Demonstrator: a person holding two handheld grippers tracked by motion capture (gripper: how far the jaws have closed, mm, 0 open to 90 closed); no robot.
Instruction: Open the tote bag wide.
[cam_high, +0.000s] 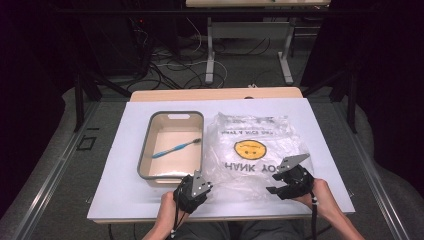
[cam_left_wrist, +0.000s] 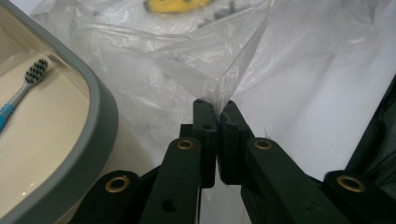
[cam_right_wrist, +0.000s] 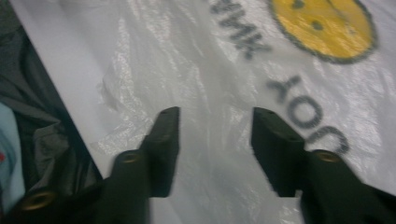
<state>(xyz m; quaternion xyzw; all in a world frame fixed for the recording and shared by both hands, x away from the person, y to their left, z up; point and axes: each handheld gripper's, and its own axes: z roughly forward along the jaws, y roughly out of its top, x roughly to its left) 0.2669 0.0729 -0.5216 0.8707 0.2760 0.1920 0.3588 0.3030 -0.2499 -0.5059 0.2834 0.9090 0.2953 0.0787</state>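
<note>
A clear plastic bag (cam_high: 250, 145) with a yellow smiley face and dark lettering lies flat on the white table cover. My left gripper (cam_high: 206, 187) is at the bag's near left corner; in the left gripper view its jaws (cam_left_wrist: 218, 109) are shut on a pinched fold of the bag's film (cam_left_wrist: 187, 60). My right gripper (cam_high: 274, 183) is over the bag's near right part. In the right gripper view it (cam_right_wrist: 215, 116) is open, with the bag (cam_right_wrist: 196, 70) lying below and between the jaws, untouched by the pads.
A grey-rimmed cream tub (cam_high: 145, 145) stands left of the bag and holds a blue toothbrush (cam_high: 176, 148), which is also in the left gripper view (cam_left_wrist: 18, 95) beside the tub's rim (cam_left_wrist: 100, 121). The table's front edge (cam_high: 220, 217) is just behind both hands.
</note>
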